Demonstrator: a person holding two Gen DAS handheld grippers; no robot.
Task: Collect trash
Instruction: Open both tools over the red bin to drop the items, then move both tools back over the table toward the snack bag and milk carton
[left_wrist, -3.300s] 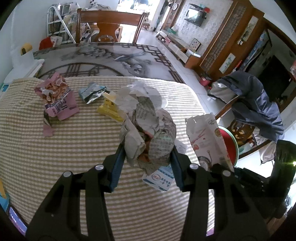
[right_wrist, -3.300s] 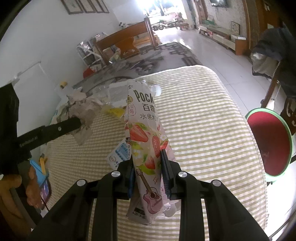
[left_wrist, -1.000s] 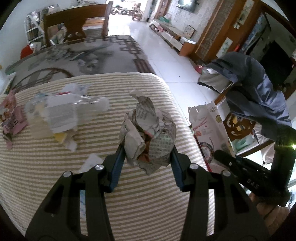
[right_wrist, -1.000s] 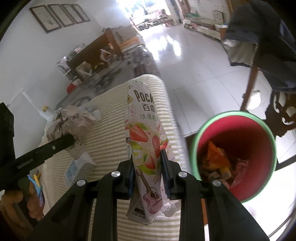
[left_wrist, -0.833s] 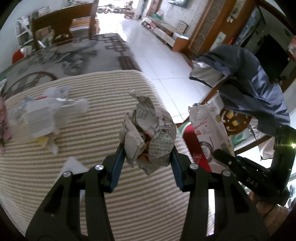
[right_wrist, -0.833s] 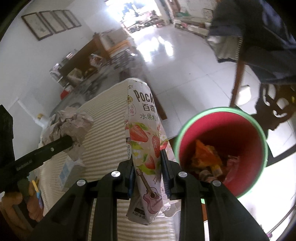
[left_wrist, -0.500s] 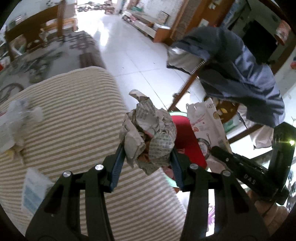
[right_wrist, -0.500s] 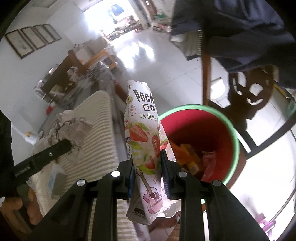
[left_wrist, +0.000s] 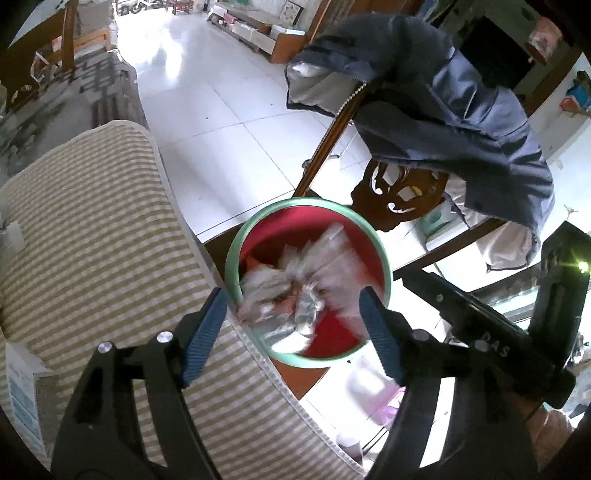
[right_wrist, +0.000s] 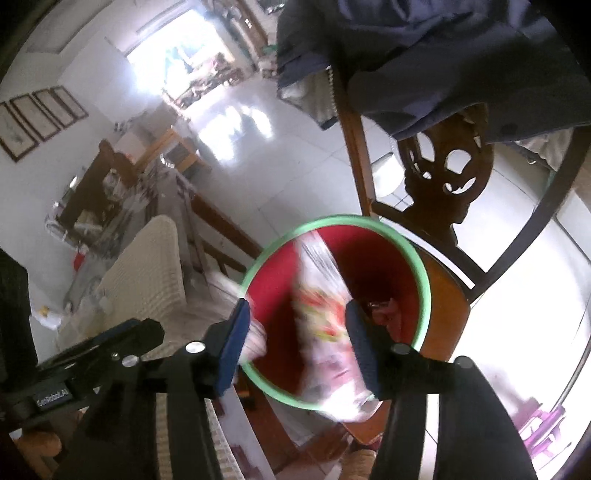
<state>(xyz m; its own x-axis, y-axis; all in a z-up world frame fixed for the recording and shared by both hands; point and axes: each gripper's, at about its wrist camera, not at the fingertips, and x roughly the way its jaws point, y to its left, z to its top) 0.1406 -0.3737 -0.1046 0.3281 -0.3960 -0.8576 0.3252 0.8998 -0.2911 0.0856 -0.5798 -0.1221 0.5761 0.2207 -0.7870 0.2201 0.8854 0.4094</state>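
The paper wad (left_wrist: 295, 295) and snack bag (right_wrist: 328, 321) had dropped, blurred, over the bin (left_wrist: 236, 254) at frame centre as the left tool (left_wrist: 291, 325) and right tool (right_wrist: 295, 332) had just been opening, now wide and empty.

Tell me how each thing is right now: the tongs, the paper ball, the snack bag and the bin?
Left tongs: open, just let go, nothing between them.
Right tongs: open, just opened, bag slipping out.
Crumpled newspaper ball: loose, blurred, dropping into the bin.
Strawberry snack bag: loose, blurred, tilted, lower end hanging past the bin's near rim.
Red bin: upright, open-topped, trash already inside.
Jacket: draped over the chair.
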